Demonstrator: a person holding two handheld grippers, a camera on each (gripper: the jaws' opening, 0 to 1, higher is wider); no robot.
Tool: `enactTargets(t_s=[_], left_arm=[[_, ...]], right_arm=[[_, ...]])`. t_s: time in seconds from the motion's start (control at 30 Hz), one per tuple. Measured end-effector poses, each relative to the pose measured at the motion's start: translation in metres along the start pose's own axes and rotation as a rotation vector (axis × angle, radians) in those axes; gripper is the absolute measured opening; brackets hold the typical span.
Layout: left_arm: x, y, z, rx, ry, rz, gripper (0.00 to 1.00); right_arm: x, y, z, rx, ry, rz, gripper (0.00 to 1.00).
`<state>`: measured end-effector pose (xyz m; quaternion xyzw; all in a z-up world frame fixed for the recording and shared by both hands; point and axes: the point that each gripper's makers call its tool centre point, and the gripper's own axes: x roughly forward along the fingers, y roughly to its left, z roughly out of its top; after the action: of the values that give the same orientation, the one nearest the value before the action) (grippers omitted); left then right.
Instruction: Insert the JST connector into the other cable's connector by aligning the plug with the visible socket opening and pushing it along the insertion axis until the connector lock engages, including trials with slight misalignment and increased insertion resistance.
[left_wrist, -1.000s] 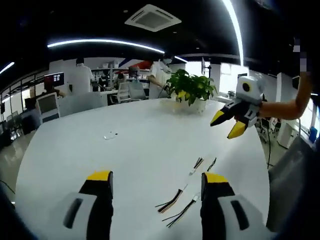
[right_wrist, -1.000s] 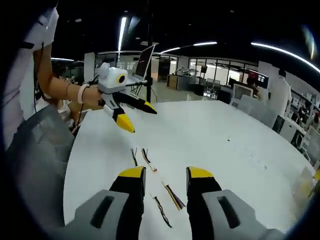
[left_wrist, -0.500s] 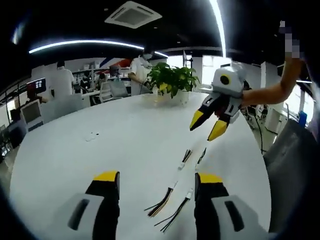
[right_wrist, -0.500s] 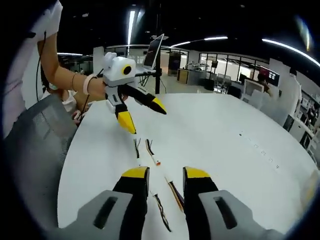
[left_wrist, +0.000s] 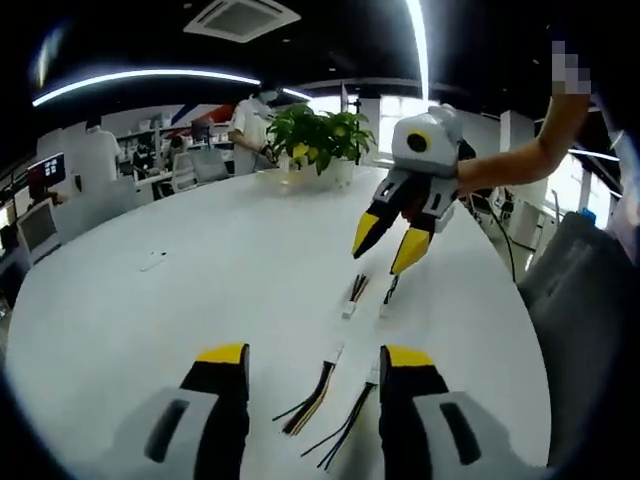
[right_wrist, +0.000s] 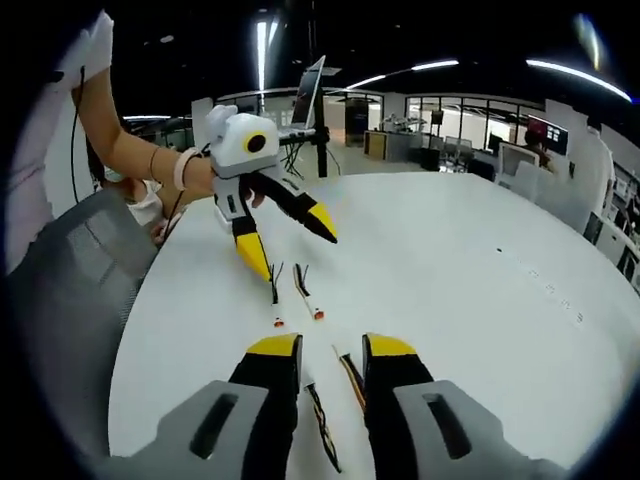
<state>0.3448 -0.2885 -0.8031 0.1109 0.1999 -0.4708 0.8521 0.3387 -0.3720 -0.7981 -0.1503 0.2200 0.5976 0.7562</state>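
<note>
Several short wire leads with small white connectors lie on the white table (left_wrist: 150, 310). In the left gripper view two near leads (left_wrist: 312, 398) lie between my open left gripper (left_wrist: 313, 355) jaws. Two far leads (left_wrist: 352, 295) lie under the right gripper (left_wrist: 385, 250), which hovers open just above them. In the right gripper view the right gripper (right_wrist: 331, 348) is open, with the near leads (right_wrist: 348, 376) on the table (right_wrist: 480, 300) between its jaws. The left gripper (right_wrist: 290, 245) hangs open over the far leads (right_wrist: 300, 290). Neither gripper holds anything.
A potted plant (left_wrist: 315, 135) stands at the table's far side. A grey chair (left_wrist: 590, 300) (right_wrist: 60, 290) sits by the table edge. A small item (left_wrist: 152, 262) lies on the left. A laptop on a stand (right_wrist: 308, 95) and people at desks fill the background.
Both grippers have drawn closer to each other and lower toward the leads. The leads have not moved on the table.
</note>
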Motion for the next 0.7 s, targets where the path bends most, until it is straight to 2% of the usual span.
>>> enactTargets(t_s=[0.1,0.23,0.4,0.7], left_arm=[[0.003,-0.003,-0.001,0.016,0.002,-0.022,0.4],[0.009,-0.007,-0.004,0.009,0.013,-0.04,0.41],[0.012,-0.009,-0.008,0.054,0.029,-0.054,0.37],[0.02,-0.011,-0.008,0.038,0.0,-0.101,0.31]], right_arm=[[0.004,0.0,-0.004,-0.01,0.016,0.008,0.21],[0.006,0.0,-0.007,-0.009,0.022,0.02,0.2],[0.01,-0.003,-0.012,-0.016,0.033,0.027,0.18],[0.015,-0.004,-0.015,0.0,0.025,0.038,0.16]])
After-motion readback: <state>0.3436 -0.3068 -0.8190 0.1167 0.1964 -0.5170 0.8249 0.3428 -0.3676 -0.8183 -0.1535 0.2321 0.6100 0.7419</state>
